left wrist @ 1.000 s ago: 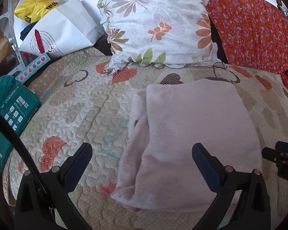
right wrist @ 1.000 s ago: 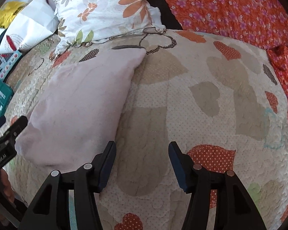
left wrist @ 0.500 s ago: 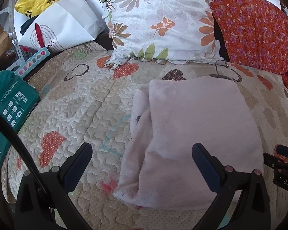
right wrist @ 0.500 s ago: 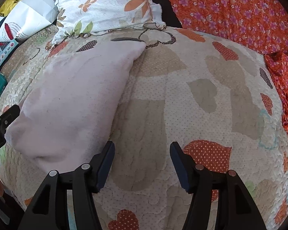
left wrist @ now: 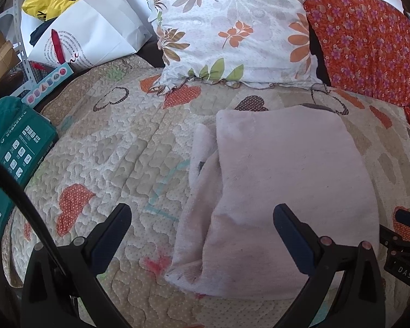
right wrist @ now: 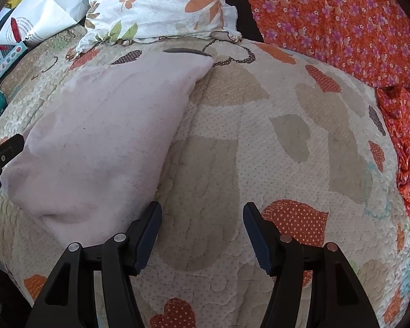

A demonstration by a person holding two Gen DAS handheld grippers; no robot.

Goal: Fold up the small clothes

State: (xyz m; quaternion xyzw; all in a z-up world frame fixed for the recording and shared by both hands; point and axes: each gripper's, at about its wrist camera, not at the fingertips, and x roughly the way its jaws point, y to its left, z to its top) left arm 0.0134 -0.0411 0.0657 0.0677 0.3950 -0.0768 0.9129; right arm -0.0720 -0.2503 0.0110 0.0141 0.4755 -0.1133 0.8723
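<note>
A pale pink folded garment (left wrist: 284,180) lies flat on the heart-patterned quilt (left wrist: 117,147). My left gripper (left wrist: 202,218) hangs open above its near left edge, the right finger over the cloth, the left finger over bare quilt, nothing pinched. In the right wrist view the same garment (right wrist: 104,142) lies to the left. My right gripper (right wrist: 202,218) hovers over the quilt (right wrist: 259,142) just right of the garment's near corner, its jaws opening with only quilt between them. Each gripper's tip shows at the edge of the other's view.
A floral pillow (left wrist: 232,27) and an orange flowered cloth (left wrist: 369,41) lie behind the garment. A white paper bag (left wrist: 90,35), a yellow bag (left wrist: 49,2) and a teal box (left wrist: 16,142) sit at the left. The quilt's front edge drops off near me.
Both views have tilted slightly, so the garment sits a little lower in the frames. The right gripper's jaws stand a bit wider. The garment itself has not moved.
</note>
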